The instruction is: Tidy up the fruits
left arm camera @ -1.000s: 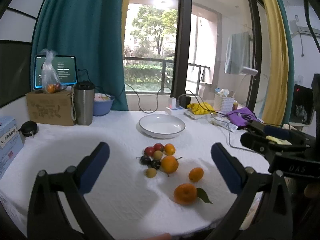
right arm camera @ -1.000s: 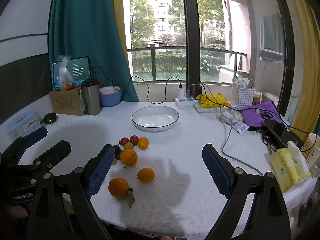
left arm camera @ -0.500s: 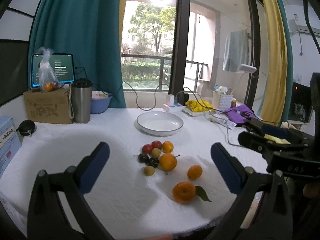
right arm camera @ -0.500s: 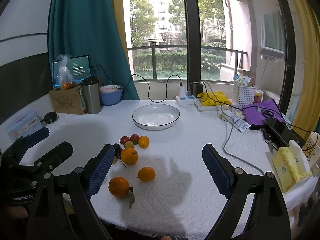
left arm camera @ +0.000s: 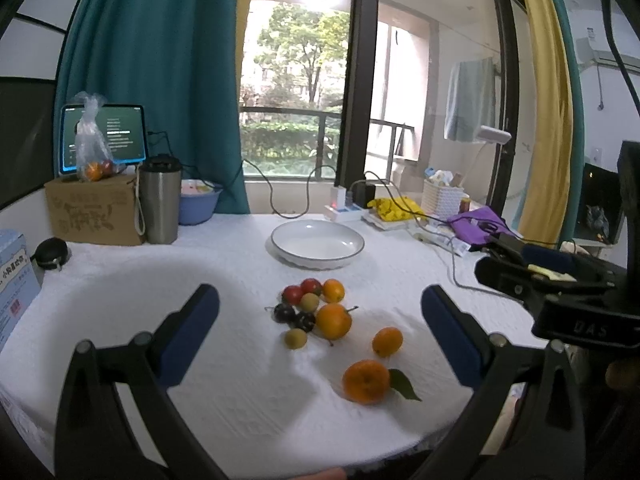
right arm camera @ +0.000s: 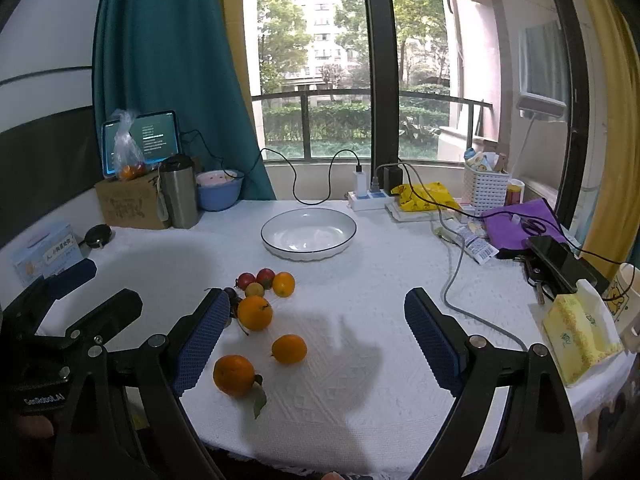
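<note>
On the left edge of the white-clothed table (right arm camera: 360, 288), a blue box (right arm camera: 44, 254) is sitting near a cardboard box (right arm camera: 130, 204), a steel tumbler (right arm camera: 180, 196) and a blue bowl (right arm camera: 218, 192). The left gripper (left arm camera: 320, 332) is hovering above the near table edge with its blue-padded jaws spread wide, holding nothing. The right gripper (right arm camera: 316, 340) is likewise hanging open and empty beside it. Between the two sets of fingers the fruits are lying loose on the cloth: a cluster of red fruits (right arm camera: 256, 278), dark plums (left arm camera: 294, 316), small yellowish fruits (left arm camera: 296, 338) and an orange (right arm camera: 255, 312) is sitting at the middle, with a small orange (right arm camera: 289, 349) just to its right and a leafy tangerine (right arm camera: 234, 375) nearest the table edge. Beyond the cluster, the white plate (right arm camera: 308, 250) is standing empty, well apart from the fruit. Further right, a power strip (right arm camera: 366, 200), a white basket (right arm camera: 486, 186), a purple cloth (right arm camera: 516, 228) and a yellow tissue pack (right arm camera: 580, 334) are resting.
</note>
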`<state>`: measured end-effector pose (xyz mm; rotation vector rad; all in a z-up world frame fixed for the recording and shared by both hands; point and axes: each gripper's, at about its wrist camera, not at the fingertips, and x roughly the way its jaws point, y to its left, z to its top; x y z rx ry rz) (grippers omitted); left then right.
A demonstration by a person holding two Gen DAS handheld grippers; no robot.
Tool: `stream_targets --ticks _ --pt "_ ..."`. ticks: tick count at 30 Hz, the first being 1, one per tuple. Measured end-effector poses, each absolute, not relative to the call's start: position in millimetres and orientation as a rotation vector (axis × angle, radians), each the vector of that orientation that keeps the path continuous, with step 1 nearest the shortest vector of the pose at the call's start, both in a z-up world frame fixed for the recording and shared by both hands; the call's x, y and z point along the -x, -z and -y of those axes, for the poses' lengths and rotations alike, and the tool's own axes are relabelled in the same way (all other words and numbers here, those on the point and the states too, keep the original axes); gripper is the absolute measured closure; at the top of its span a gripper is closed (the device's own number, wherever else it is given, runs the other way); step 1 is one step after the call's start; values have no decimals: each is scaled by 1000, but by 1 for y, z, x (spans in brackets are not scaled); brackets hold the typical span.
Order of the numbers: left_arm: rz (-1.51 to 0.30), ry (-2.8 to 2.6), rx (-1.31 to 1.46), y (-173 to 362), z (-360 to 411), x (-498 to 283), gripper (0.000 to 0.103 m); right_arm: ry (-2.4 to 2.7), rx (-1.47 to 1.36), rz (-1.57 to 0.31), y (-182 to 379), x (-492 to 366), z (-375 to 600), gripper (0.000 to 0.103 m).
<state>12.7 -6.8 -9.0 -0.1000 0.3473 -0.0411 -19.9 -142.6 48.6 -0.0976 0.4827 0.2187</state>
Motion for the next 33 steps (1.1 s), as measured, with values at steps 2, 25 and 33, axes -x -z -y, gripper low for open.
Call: stream_targets --ticks 2,25,33 --pt "-351 46 98 10 7 -13 1 -217 97 -484 -49 20 142 12" --pt "-377 80 82 14 18 -13 2 -216 91 -496 -44 18 141 12" --pt "-395 90 90 17 15 -16 2 -215 93 -505 -42 17 141 12"
